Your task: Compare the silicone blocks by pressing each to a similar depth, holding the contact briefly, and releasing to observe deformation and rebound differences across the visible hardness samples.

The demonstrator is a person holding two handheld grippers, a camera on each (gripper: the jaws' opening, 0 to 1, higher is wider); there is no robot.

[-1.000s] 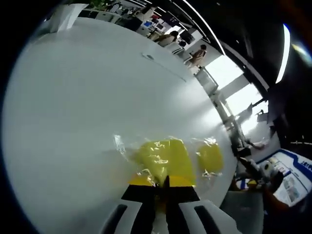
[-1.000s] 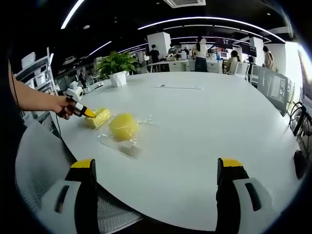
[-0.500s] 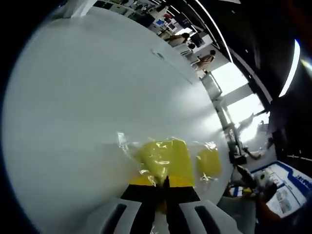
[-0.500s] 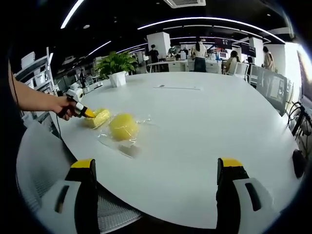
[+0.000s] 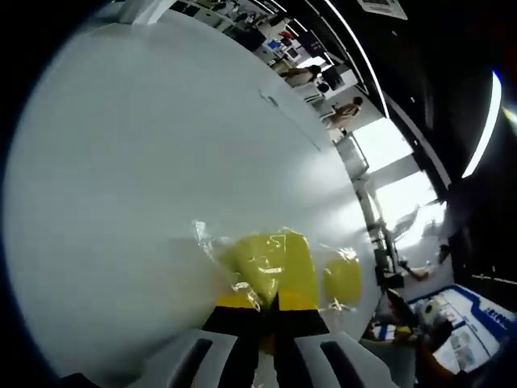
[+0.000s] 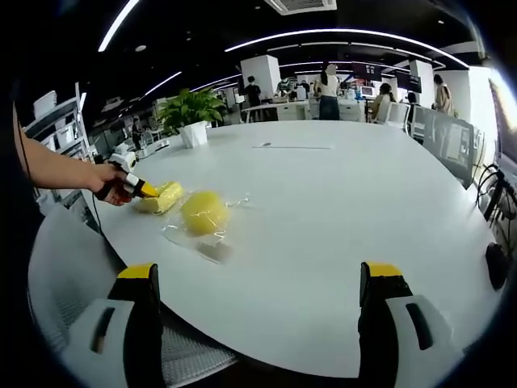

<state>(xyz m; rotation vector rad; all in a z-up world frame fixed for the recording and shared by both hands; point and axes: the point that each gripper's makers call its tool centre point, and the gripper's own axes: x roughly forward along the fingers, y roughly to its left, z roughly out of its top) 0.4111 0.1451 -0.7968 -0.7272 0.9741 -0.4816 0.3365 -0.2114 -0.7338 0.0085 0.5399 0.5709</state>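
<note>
Two yellow silicone samples in clear plastic wrap lie on a large white round table (image 6: 339, 210), toward its left near edge as the right gripper view shows it. The squarer yellow block (image 5: 273, 265) sits directly ahead of the left gripper (image 5: 271, 305) in the left gripper view; the gripper's yellow-tipped jaws are drawn together with no gap visible between them, and their tips meet the near edge of this block, pressing on it rather than clasping it. In the right gripper view the same block (image 6: 161, 196) appears at the left of the table with the left gripper (image 6: 139, 188) touching its left side, held by a person's hand (image 6: 109, 179) reaching in from the left. The rounder yellow block (image 6: 204, 211) lies just beside the first, to its right in both views, and shows in the left gripper view as well (image 5: 344, 280); whether the two wrapped samples touch cannot be told. Crumpled clear wrap (image 6: 206, 242) extends from the round block toward the near edge. The right gripper (image 6: 258, 323) stands well apart from both samples, back over the table's near edge, its jaws spread wide and holding nothing. Farther out, a flat strip-like item (image 6: 293, 146) lies near the table's far side, a potted plant (image 6: 192, 109) stands beyond the far left edge, and people stand at desks in the background.
</note>
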